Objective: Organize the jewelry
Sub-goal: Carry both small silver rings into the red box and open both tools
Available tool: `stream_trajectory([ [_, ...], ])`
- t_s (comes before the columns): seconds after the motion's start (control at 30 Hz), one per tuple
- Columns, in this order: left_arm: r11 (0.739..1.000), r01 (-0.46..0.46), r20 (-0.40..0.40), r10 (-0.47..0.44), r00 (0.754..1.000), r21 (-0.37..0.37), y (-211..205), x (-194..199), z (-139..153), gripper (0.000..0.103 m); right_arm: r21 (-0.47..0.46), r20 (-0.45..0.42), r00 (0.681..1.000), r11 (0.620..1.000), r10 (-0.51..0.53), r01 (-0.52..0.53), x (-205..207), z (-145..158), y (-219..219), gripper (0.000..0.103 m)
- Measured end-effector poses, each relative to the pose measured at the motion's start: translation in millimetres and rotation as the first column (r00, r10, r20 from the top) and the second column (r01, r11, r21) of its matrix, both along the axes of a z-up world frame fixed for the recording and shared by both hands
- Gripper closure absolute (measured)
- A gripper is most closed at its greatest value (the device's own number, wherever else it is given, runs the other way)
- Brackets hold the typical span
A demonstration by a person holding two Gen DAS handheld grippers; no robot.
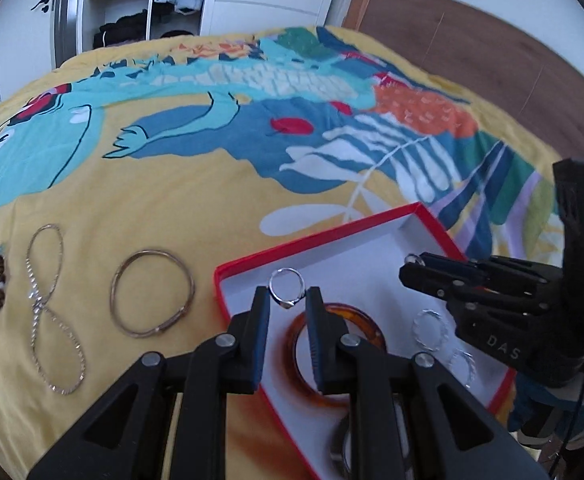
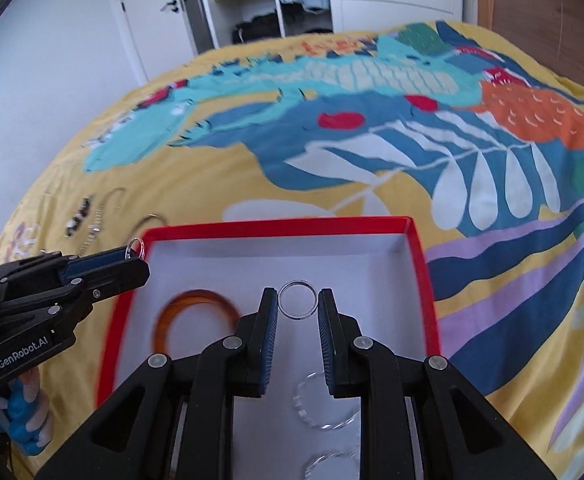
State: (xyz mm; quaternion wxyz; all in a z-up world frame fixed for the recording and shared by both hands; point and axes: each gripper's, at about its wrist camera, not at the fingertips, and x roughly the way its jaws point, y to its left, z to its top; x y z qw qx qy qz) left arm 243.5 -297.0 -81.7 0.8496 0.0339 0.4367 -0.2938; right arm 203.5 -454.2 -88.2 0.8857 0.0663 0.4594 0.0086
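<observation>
Left gripper pinching silver ring; right gripper pinching plain ring; both over red box holding amber bangle.

Black linkage grippers, blue ribbed fingers, silver pivot screws — white "GenRobot.AI" and "DAS" lettering

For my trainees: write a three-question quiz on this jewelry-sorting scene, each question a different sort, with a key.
1. True or false: each gripper holds a ring.
2. What lies in the red box? A) amber bangle B) beaded bracelet C) watch
3. Fill in: the chain necklace lies on the ____.

Key
1. True: left gripper holds a silver ring; right gripper a plain ring.
2. A, the amber bangle.
3. Bedspread; chain necklace.
</observation>
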Motion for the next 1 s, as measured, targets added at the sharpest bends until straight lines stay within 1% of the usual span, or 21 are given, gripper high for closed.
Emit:
stream_trajectory([
  [0.17,0.997,-0.013,-0.027,0.015,1.000,0.079,-14.0,9.3,-15.6,0.086,-0.030,-0.042,0.999,0.999,0.011,-0.012,10.7,-10.2,-1.6,0.083],
  [0.27,0.993,-0.015,-0.027,0.018,0.999,0.114,-21.0,11.1,-20.1,0.086,-0.043,-0.073,0.997,0.999,0.022,-0.025,13.7,-16.8,0.1,0.083],
  [0.4,0.993,-0.014,-0.047,0.020,0.999,0.116,-25.0,14.1,-23.1,0.086,-0.052,-0.106,0.994,0.998,0.022,-0.028,14.8,-24.4,-0.1,0.083],
  [0.63,0.993,-0.011,-0.063,0.019,0.998,0.121,-31.4,13.0,-30.8,0.085,-0.058,-0.101,0.995,0.998,0.008,-0.014,9.1,-25.0,-1.1,0.083],
  [0.7,0.989,-0.012,-0.039,0.018,0.999,0.146,-34.3,10.4,-31.9,0.085,-0.055,-0.098,0.995,0.998,-0.003,-0.002,8.1,-24.4,-2.5,0.083],
  [0.8,0.987,-0.013,-0.027,0.017,0.999,0.159,-36.4,8.9,-32.1,0.085,-0.057,-0.098,0.995,0.998,-0.009,0.003,9.1,-23.5,-2.1,0.082],
  [0.9,0.987,-0.013,-0.011,0.015,1.000,0.157,-37.0,6.8,-30.0,0.085,-0.055,-0.092,0.996,0.998,-0.013,0.008,7.5,-21.8,-1.8,0.081],
  [0.97,0.989,-0.015,-0.009,0.017,1.000,0.144,-35.5,5.1,-27.8,0.085,-0.050,-0.080,0.997,0.999,-0.022,0.018,4.8,-18.5,-3.0,0.079],
  [1.0,0.990,-0.015,-0.009,0.017,1.000,0.140,-35.1,4.3,-26.7,0.085,-0.052,-0.077,0.997,0.998,-0.026,0.022,4.3,-17.2,-3.7,0.075],
])
